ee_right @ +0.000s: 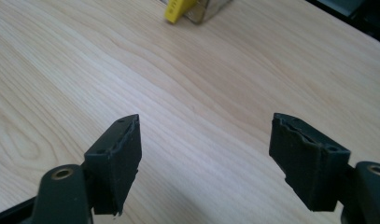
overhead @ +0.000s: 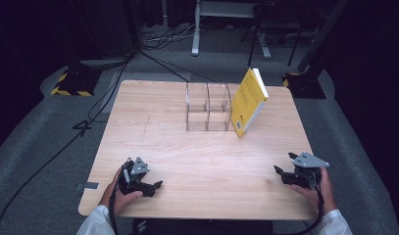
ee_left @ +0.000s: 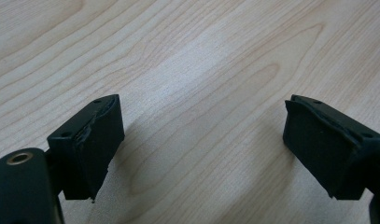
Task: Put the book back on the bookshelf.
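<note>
A pale wooden table (overhead: pixel 197 161) stands on a grey floor (overhead: pixel 35 147). Black cables (overhead: pixel 109 93) run across the floor at the far left, beside a stand base with yellow and black stripes (overhead: pixel 69 83). White frame legs (overhead: pixel 196 29) stand at the far side.

Light wood table (overhead: pixel 153 147), grey carpet floor (overhead: pixel 35 147), black cables (overhead: pixel 104 93) trailing, yellow-black striped stand base (overhead: pixel 72 83), white desk leg (overhead: pixel 196 29) behind, dark surroundings

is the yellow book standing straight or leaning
Leaning. In the high view the yellow book stands on its lower edge, tilted, its top away from the clear organizer and its bottom corner beside it.
</note>
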`<state>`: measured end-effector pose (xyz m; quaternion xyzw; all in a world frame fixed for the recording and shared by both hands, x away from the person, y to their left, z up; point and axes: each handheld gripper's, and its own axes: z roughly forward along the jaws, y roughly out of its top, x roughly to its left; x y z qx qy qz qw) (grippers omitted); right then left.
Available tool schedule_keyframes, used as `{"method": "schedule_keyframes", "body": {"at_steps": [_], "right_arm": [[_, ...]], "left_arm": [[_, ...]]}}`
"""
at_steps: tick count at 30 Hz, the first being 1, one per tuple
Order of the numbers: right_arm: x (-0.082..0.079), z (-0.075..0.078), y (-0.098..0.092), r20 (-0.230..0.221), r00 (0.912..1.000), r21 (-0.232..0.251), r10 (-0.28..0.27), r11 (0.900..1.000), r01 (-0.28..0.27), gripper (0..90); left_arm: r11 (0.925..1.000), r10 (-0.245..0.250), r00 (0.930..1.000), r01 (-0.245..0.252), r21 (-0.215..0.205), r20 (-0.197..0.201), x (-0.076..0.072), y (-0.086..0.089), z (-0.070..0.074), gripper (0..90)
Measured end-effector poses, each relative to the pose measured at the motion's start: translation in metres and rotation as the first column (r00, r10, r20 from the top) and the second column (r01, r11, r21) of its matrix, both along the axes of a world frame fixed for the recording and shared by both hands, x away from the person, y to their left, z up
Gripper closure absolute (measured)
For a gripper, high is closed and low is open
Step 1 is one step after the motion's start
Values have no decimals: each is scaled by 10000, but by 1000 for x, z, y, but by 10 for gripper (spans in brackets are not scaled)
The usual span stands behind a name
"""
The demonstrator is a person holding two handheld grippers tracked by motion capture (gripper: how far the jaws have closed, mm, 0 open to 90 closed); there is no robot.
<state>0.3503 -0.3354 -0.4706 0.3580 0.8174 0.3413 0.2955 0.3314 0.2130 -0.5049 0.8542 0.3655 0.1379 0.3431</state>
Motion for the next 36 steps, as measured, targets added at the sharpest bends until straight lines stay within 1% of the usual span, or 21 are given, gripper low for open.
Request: {"method": "schedule_keyframes", "body": {"at_steps": [4, 5, 7, 9, 12, 13, 15, 16, 17, 18, 19, 20, 21, 22, 24, 36], "right_arm": [[-5, -9, -14, -234, 9989, 319, -411, 9986, 418, 254], [-7, -11, -18, -317, 9978, 413, -584, 9974, 596, 254], [-9, -16, -25, -451, 9963, 598, -738, 9953, 764, 252], [-12, -20, -32, -584, 9937, 831, -961, 9914, 1007, 248], [-15, -24, -40, -744, 9904, 979, -1161, 9876, 1231, 238], [-17, -27, -45, -897, 9878, 1181, -1272, 9834, 1374, 233], [-18, -30, -50, -1094, 9855, 1419, -1294, 9793, 1443, 230], [-19, -32, -52, -1283, 9813, 1492, -1432, 9755, 1619, 227], [-19, -32, -52, -1283, 9813, 1492, -1432, 9755, 1619, 227], [-20, -32, -56, -1348, 9764, 1490, -1686, 9708, 1882, 225], [-20, -32, -56, -1348, 9764, 1490, -1686, 9708, 1882, 225], [-19, -32, -57, -1488, 9728, 1429, -1773, 9696, 1985, 225], [-18, -34, -59, -1909, 9653, 1408, -1781, 9683, 2065, 215], [-18, -34, -60, -1996, 9630, 1510, -1811, 9654, 2128, 217], [-18, -34, -59, -1981, 9635, 1449, -1798, 9669, 2102, 214], [-19, -34, -58, -1958, 9631, 1437, -1847, 9661, 2145, 213]], "left_arm": [[10000, 6, 10000, -6, -7, -1, 0, 0, 0, 130], [10000, 7, 10000, -7, -9, -2, 0, 0, 0, 130], [10000, 6, 10000, -6, -9, -2, 0, 0, 0, 130], [10000, 2, 10000, -2, -13, -11, 0, 0, 0, 130], [10000, 41, 10000, -41, -18, -23, 1, -1, 0, 124], [10000, 42, 10000, -42, -27, -22, 1, -1, 0, 122], [10000, 40, 10000, -41, -30, -23, 1, -1, 0, 122], [10000, 37, 10000, -37, -27, -47, 1, -1, 0, 121], [10000, 37, 10000, -37, -27, -47, 1, -1, 0, 121], [10000, -1, 10000, 1, -42, -59, 1, -1, 0, 118], [10000, -1, 10000, 1, -42, -59, 1, -1, 0, 117], [10000, -30, 10000, 30, 42, -47, 2, -1, 0, 117], [10000, -29, 10000, 29, 54, -46, 2, -1, 0, 113], [10000, -28, 10000, 28, 53, -44, 2, -1, 0, 111], [10000, -27, 10000, 28, 52, -44, 3, -1, 0, 110], [10000, -17, 10000, 17, 56, -36, 2, -1, 0, 110]]}}
